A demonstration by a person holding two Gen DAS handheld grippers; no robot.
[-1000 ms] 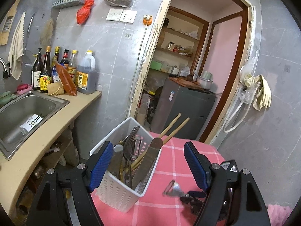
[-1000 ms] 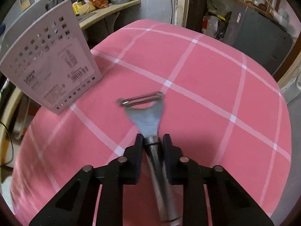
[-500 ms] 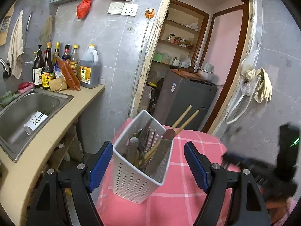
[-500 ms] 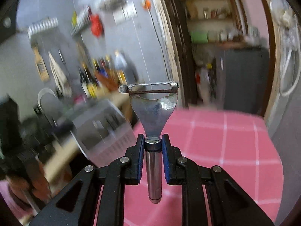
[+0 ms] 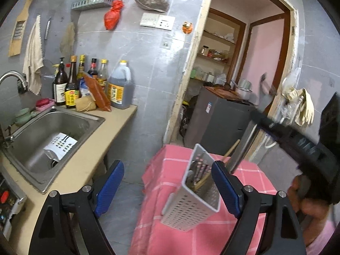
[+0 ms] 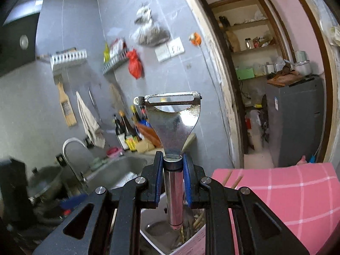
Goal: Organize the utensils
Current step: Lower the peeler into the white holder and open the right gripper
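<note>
A white perforated utensil caddy (image 5: 191, 199) stands near the left edge of the pink checked tablecloth (image 5: 161, 223). It holds chopsticks and several metal utensils. My left gripper (image 5: 166, 176) hangs in front of it with jaws opening; its blue pads (image 5: 110, 182) touch nothing. The caddy sits beyond them, beside the right finger. My right gripper (image 6: 173, 163) is shut on the round handle of a steel peeler (image 6: 174, 119), blade end up. The handle's lower end hangs just above the caddy's open top (image 6: 157, 231). In the left wrist view the peeler handle (image 5: 244, 144) slants down over the caddy from the right gripper (image 5: 261, 120).
Left of the table a steel sink (image 5: 53, 131) with a tap (image 6: 70, 148) sits in a beige counter (image 5: 89, 165) crowded with sauce bottles (image 5: 119, 89). A floor gap separates counter and table. Behind stand a doorway and a grey cabinet (image 5: 221, 119). A person's hand (image 5: 306, 201) is at the right.
My right gripper has lifted the peeler off the tablecloth, tipped it up and carried it over the caddy. My left gripper has drawn back and left, so the caddy now sits toward its right finger.
</note>
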